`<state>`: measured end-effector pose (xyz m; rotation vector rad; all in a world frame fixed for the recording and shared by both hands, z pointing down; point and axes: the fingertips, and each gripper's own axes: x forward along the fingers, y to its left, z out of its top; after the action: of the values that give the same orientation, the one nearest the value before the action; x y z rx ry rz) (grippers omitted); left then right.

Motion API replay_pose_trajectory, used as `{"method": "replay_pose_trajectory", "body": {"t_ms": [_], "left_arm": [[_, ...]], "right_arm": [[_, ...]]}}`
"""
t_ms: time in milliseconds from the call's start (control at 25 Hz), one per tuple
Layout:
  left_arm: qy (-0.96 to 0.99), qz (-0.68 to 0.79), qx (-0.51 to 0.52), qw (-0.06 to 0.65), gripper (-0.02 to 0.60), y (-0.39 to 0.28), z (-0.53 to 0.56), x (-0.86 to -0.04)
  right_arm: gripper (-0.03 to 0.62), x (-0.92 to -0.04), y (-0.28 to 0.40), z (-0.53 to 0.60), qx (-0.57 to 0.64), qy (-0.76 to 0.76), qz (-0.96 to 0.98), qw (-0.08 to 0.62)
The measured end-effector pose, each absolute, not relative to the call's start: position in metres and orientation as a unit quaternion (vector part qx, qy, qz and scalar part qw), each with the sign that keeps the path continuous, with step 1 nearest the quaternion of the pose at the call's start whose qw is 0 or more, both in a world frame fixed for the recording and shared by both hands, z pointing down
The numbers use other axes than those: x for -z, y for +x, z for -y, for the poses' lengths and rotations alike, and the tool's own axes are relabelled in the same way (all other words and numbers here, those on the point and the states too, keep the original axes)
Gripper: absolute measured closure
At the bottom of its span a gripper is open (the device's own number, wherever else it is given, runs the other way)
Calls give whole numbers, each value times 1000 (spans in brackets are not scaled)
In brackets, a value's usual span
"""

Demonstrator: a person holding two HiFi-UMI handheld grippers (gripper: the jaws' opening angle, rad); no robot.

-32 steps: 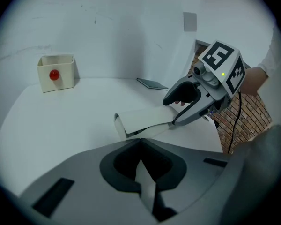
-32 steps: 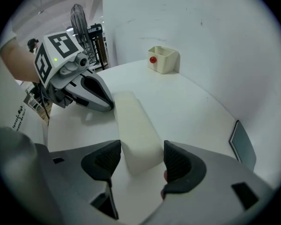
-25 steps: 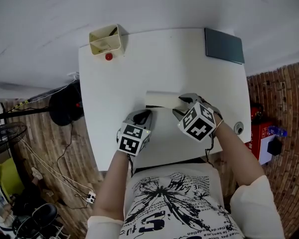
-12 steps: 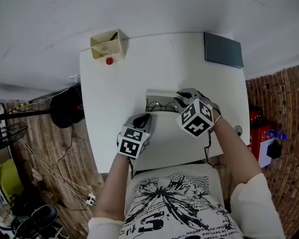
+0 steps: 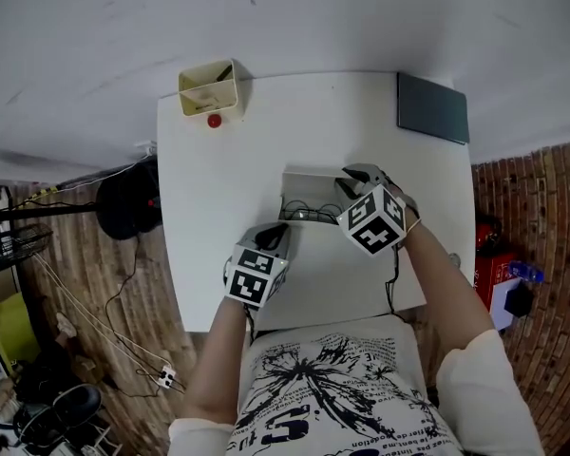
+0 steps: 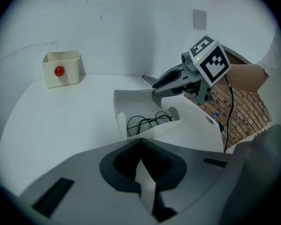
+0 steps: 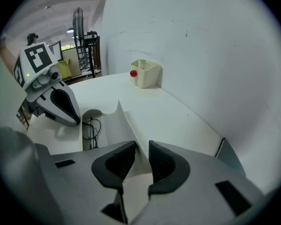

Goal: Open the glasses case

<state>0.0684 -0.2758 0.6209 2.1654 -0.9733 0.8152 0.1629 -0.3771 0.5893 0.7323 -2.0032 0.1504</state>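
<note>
Between the pads of the right gripper point(image 7: 141, 148) we see the raised lid point(image 7: 113, 128) of the glasses case point(image 6: 149, 132). The jaws are narrow and opening a little. Both pads sit right at the thin white panel, so we read it as gripped, at the lid's right end. The lid stands roughly upright off the far side of the case.

The left gripper point(image 6: 140, 142) has its jaws together at the tips, and the tips are right at the near wall of the case base. A white sliver shows behind the tips; we can't tell if that is case or table.

The case is white and open. It sits mid-table, a bit toward the near edge, between the two grippers: the right one comes in from the right, the left one from the near left. Thin dark-framed glasses point(image 6: 147, 121) lie flat in the base.

The table point(image 5: 218, 179) is white. At its far left corner we note a cream box point(image 5: 209, 85), open on top, with a red dot point(image 5: 214, 120) on its front face. At the far right corner lies a dark grey slab point(image 5: 432, 107), flat. Both are well apart from the case.

Off the table, the floor point(image 5: 532, 198) is brick-patterned on the right, and cables point(image 5: 104, 321) trail over it on the left.
</note>
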Motion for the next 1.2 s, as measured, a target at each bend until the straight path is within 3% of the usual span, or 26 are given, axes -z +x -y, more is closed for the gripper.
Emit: {"method": "replay_pose_trajectory", "body": {"t_ms": [600, 880, 1200], "left_arm": [[807, 394, -297, 325, 568, 68, 290, -622], [814, 386, -288, 325, 568, 72, 295, -617], [832, 385, -277, 287, 568, 71, 298, -583]], "right_arm": [[468, -608, 167, 400, -93, 311, 830, 453], [379, -591, 178, 410, -115, 369, 824, 415], [424, -534, 186, 402, -111, 421, 831, 346]]}}
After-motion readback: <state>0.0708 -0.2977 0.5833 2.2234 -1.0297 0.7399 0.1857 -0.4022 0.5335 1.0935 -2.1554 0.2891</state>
